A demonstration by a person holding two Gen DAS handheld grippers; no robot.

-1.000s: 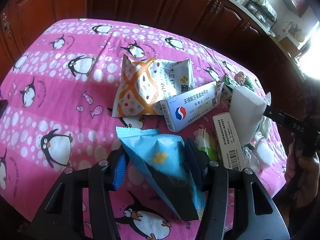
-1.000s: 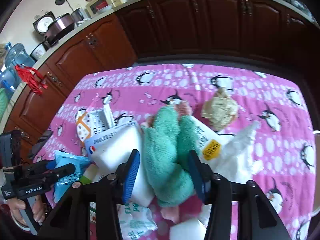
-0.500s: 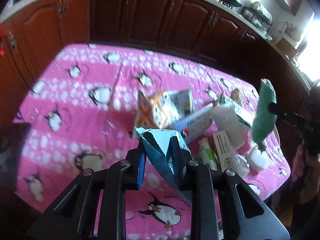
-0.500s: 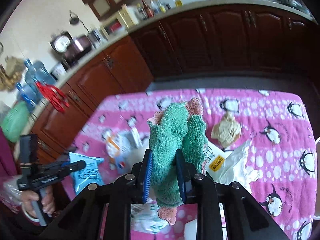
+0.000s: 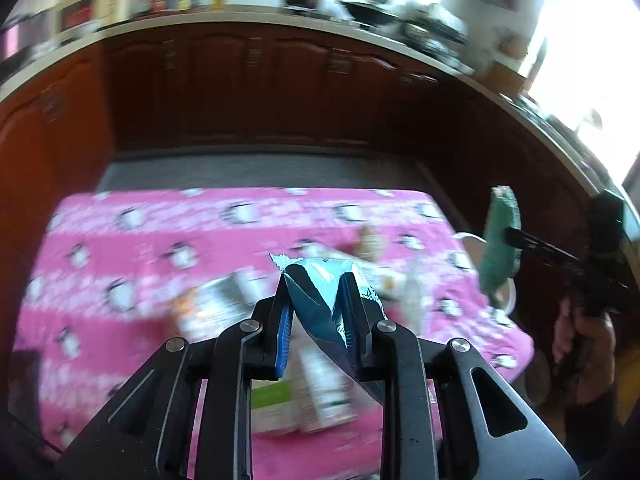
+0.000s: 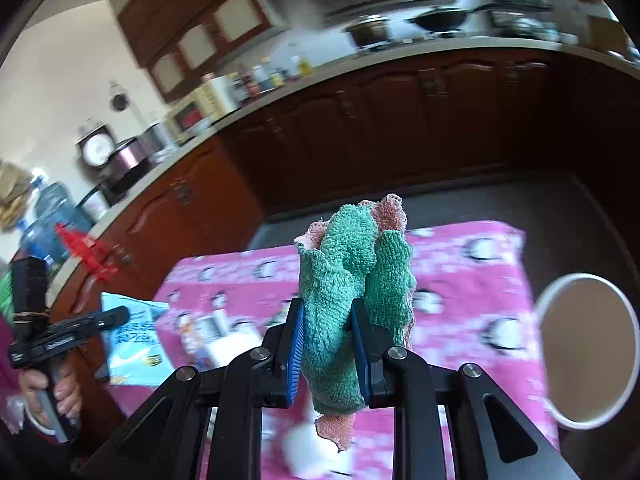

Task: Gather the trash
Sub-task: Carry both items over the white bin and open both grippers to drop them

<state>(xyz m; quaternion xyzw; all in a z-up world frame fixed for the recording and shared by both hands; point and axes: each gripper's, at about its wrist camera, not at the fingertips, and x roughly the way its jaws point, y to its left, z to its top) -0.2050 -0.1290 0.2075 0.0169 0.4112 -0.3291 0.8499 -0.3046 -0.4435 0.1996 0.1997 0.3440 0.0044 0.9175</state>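
Trash is in both of my grippers, lifted clear of the table. My left gripper (image 5: pixel 316 312) has its blue pads pressed onto a crumpled blue snack wrapper (image 5: pixel 320 292), jaws nearly together with only the folded foil between them; the wrapper's tail hangs down past the right finger. My right gripper (image 6: pixel 328 344) is clamped just as narrowly on a green and pink cloth (image 6: pixel 352 296), which stands bunched up above the pads and droops below them.

Beneath both lies the pink penguin tablecloth (image 5: pixel 120 240), blurred in the left wrist view. On it I make out a scatter of leftover litter: white boxes and packets (image 5: pixel 312 392), too smeared to read. From the right wrist view, a round white bin (image 6: pixel 584 364) with a brown inside sits just off the table's right edge. A hand (image 6: pixel 52 392) grips the left tool's handle at the far left. Dark wooden cabinets (image 6: pixel 400 120) and a cluttered countertop (image 6: pixel 280 80) run behind.
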